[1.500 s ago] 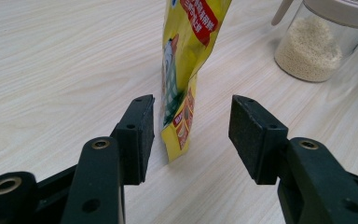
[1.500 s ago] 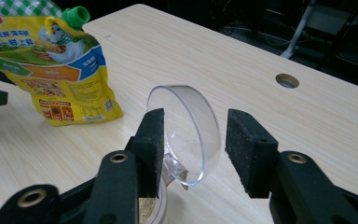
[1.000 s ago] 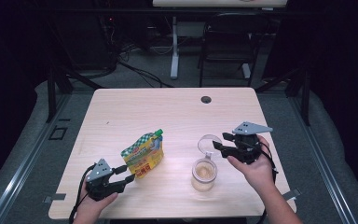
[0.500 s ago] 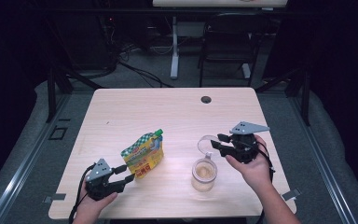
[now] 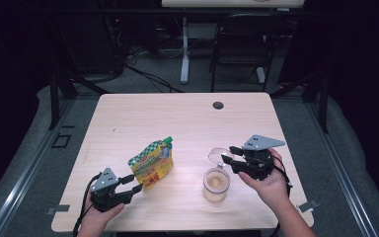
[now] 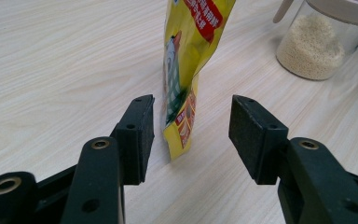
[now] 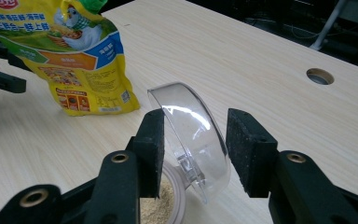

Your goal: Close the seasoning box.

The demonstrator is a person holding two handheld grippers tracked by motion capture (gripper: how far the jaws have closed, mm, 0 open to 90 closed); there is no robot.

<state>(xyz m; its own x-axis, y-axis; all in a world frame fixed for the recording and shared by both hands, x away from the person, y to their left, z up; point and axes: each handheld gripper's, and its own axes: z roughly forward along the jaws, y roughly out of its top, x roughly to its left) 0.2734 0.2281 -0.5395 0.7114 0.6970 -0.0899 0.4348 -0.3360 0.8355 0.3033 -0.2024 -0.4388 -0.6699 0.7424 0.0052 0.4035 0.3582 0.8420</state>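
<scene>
Jar (image 5: 216, 184) of pale granules sits low and right of centre in the high view, and its clear flip lid (image 5: 219, 156) is already swung up and standing open on its hinge. So the opening part looks basically done. In the right gripper view that lid (image 7: 191, 135) stands tilted between the two black jaws of the right tool (image 7: 193, 140), close to the left pad but with a clear gap to the right one, so I'd call it released rather than clamped. Its jaws have just been moving, closing and then opening a bit again, with the lid between them the whole time.

Over at the lower left of the high view, the yellow seasoning pouch (image 5: 151, 164) stands upright on the desk (image 5: 177, 118), green cap up top. The left tool (image 5: 128, 184) is parked at its bottom corner. In the left gripper view the pouch edge (image 6: 182, 93) sits between the spread jaws, nearer the left pad, but neither pad is pressing on it (so not grasped yet, as far as I can tell).

My guess at what's left: grab the pouch properly, get its cap off, and tip some into the jar, then shut the lid. None of that has started. Jar is only about a third full, from what the left gripper view shows (image 6: 312, 51).
</scene>
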